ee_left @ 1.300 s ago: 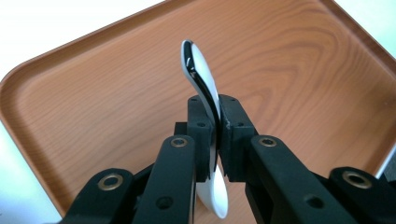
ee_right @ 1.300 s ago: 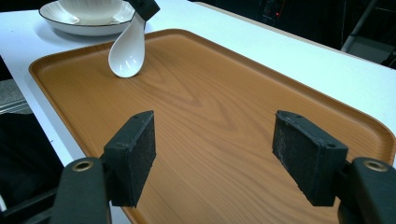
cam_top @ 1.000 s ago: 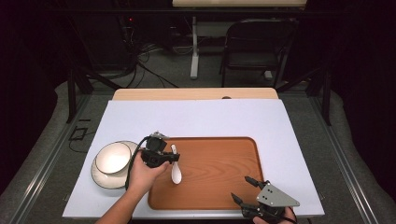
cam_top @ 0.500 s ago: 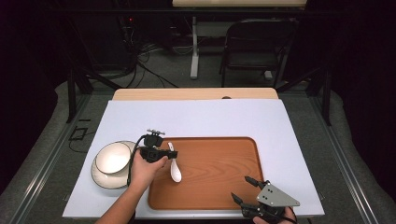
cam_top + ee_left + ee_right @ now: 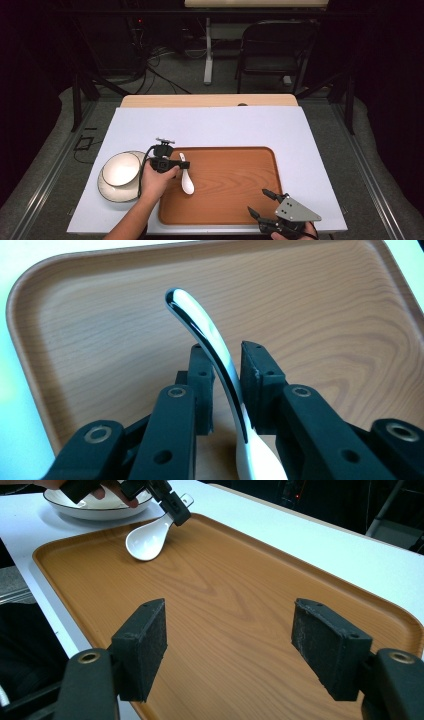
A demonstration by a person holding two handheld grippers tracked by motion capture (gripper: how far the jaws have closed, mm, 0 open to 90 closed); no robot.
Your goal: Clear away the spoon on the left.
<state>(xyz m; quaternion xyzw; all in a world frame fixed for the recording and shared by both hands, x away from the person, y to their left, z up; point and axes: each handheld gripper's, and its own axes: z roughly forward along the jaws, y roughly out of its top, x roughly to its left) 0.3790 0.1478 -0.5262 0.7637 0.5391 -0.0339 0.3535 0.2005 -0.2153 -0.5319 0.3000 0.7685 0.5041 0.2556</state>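
Observation:
A white ceramic spoon (image 5: 186, 183) lies with its bowl (image 5: 145, 542) on the left part of the brown wooden tray (image 5: 230, 180). Its handle (image 5: 200, 327) rises between the jaws of my left gripper (image 5: 178, 165). Those jaws have just been opening. In the left gripper view the pads (image 5: 256, 375) stand a sliver off the handle on both sides, so my left gripper (image 5: 225, 362) is open around it. My right gripper (image 5: 258, 201) hovers open over the tray's near right corner, its jaws (image 5: 230, 645) wide apart with nothing between them.
A white bowl (image 5: 121, 169) sits on a plate (image 5: 116, 194) just left of the tray, beside the left hand. The tray rests on a pale sheet (image 5: 215, 127) covering the table. A folding chair (image 5: 272, 47) and cables are on the floor beyond.
My left gripper has sunk a little toward the tray with the spoon, and its jaws have widened off the handle. The right gripper has stayed put.

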